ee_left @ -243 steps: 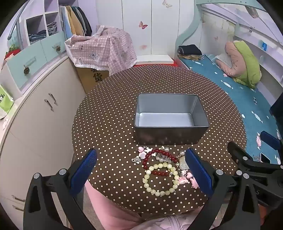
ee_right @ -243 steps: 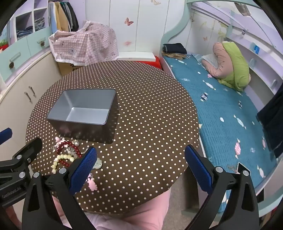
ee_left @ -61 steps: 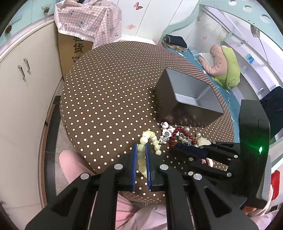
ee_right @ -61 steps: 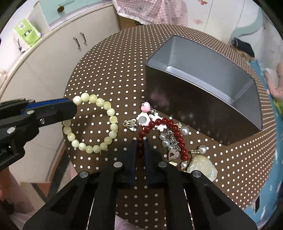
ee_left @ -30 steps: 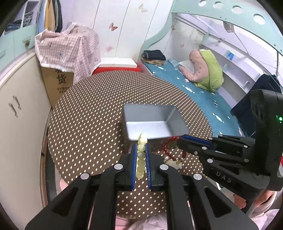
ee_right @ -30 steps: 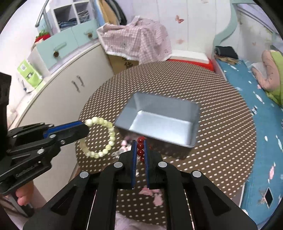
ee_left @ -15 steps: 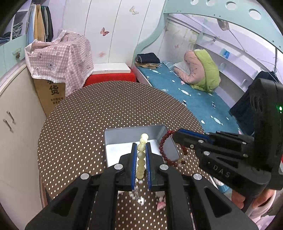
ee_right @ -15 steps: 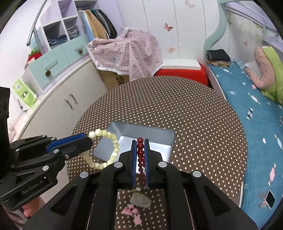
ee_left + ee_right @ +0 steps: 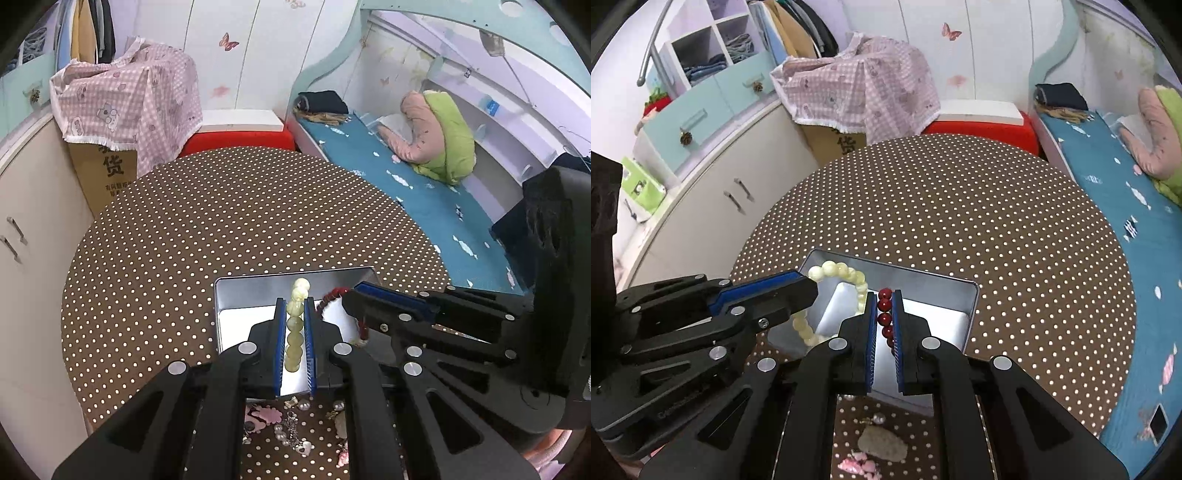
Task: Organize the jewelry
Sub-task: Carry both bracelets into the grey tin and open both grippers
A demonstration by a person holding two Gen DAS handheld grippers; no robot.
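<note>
My left gripper is shut on a pale yellow bead bracelet and holds it over the open silver tin box. From the right wrist view the bracelet hangs as a loop from the left gripper above the tin. My right gripper is shut on a dark red bead bracelet, also above the tin. In the left wrist view the right gripper holds the red beads at the tin's right side.
The tin stands on a round brown polka-dot table. Loose pieces lie near the table's front edge: pink charms, pearl beads, a pale stone pendant. A bed is to the right, cabinets to the left.
Both grippers have moved forward and down over the tin, each still holding its bracelet. The bracelets now hang just above the tin's inside.
</note>
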